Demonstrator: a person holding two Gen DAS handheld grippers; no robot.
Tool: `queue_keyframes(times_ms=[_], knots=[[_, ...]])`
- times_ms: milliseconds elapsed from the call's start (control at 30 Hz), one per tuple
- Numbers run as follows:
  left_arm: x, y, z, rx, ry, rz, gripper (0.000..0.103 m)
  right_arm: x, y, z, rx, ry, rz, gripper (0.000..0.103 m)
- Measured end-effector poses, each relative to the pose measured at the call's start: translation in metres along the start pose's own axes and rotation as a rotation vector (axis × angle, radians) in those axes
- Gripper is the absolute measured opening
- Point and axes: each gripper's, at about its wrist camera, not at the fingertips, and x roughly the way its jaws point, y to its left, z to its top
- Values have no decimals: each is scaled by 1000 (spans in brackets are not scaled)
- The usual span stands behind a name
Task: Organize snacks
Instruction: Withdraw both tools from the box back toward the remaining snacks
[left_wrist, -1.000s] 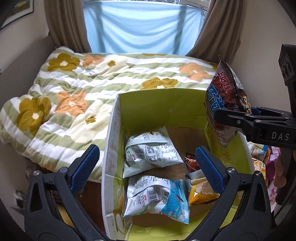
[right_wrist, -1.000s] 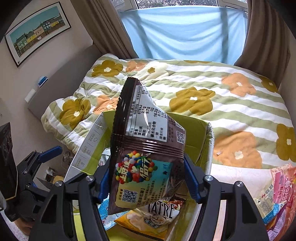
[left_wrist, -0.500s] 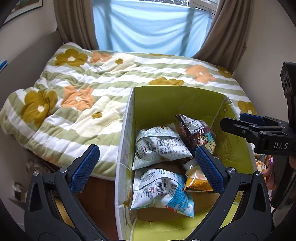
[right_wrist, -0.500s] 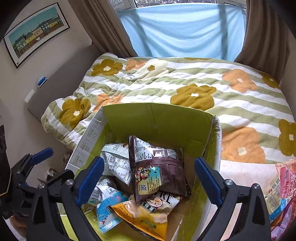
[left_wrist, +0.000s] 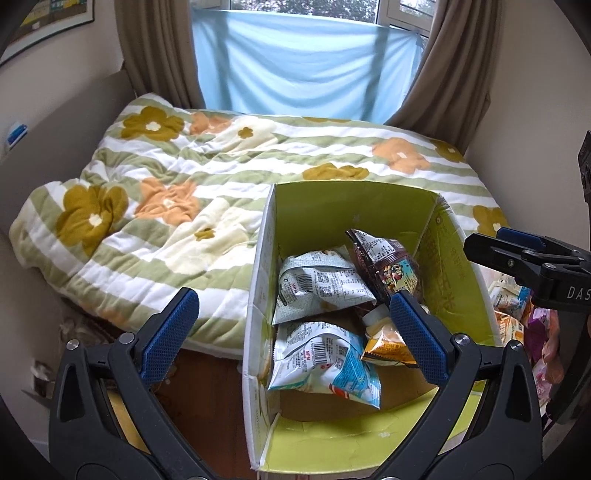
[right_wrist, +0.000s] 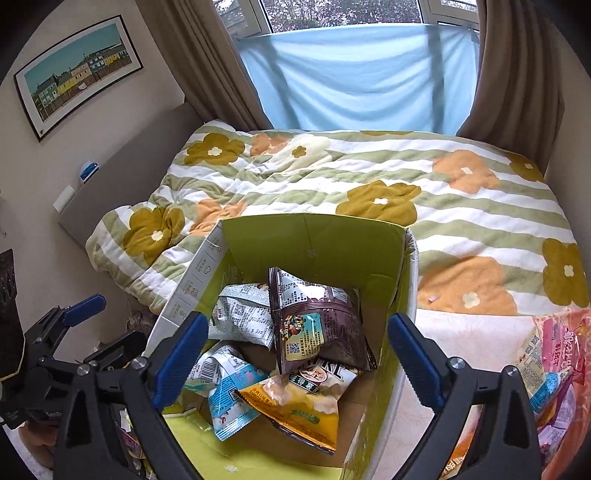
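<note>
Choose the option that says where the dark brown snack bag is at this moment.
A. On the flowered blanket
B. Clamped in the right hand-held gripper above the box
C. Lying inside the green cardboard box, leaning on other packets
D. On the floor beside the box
C: the dark brown snack bag rests inside the green cardboard box on other packets, while the right hand-held gripper stands open and holds nothing.

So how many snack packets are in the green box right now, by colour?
Inside the green box:
White and blue packets: 2
Dark brown packet: 1
Yellow-orange packet: 1
Total: 4 visible; any underneath cannot be seen.
</note>
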Motion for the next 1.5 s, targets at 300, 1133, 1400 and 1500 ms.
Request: queue_keyframes(times_ms=[300, 1133, 1400, 1500], knots=[[-30, -32, -8, 63, -36, -47, 103, -44, 1, -21, 46, -53, -60, 97], [-85, -261, -111, 137, -22, -152, 103, -204, -156, -161, 154, -81, -188, 97], [-50, -292, -161, 173, 91, -159, 103, -185, -202, -218, 247, 0, -206, 97], [-28, -296, -173, 208, 125, -170, 103, -172, -216, -240, 313, 14, -209, 97]])
